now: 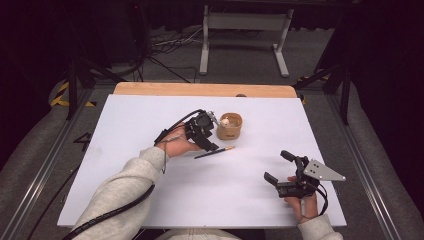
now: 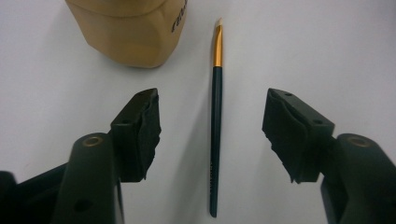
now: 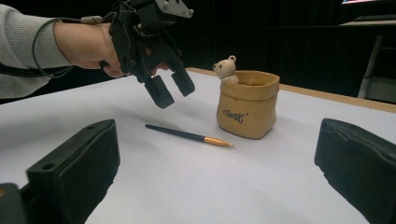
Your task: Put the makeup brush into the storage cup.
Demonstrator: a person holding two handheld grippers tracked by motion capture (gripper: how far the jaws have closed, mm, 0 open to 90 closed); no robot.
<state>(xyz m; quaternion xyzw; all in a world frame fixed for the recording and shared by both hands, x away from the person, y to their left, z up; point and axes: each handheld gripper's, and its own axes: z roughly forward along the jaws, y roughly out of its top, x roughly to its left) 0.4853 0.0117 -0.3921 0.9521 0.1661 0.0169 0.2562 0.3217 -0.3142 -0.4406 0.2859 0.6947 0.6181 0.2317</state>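
While the person's left arm reaches up from 7 o'clock in the high view, the left gripper (image 1: 211,142) hangs over the middle of the white table (image 1: 150,125) with its jaws pointing down and apart. The thin brush (image 1: 215,152) lies on the table just under it. A small tan pot (image 1: 229,126) sits at 2 o'clock from that gripper, very near. A little bear (image 1: 225,120) peeks out at its rim. The right gripper (image 1: 280,167) is at 4 o'clock on the table, well apart from the pot, with its jaws wide open and holding nothing.

In the left gripper view, the two black jaws stand far apart. The brush (image 2: 215,121) lies flat between them and touches neither one. Its gold band and pale tip point to 12 o'clock. The pot (image 2: 130,32) is at 11 o'clock.

In the right gripper view, its own jaws are wide apart at the bottom corners. The left hand (image 3: 88,44) comes in from 10 o'clock, and its gripper (image 3: 170,91) tilts down above the brush (image 3: 189,136). The pot (image 3: 247,109) stands upright at 1 o'clock from the brush, with the bear (image 3: 226,69) at its rim. I cannot tell what else is inside.
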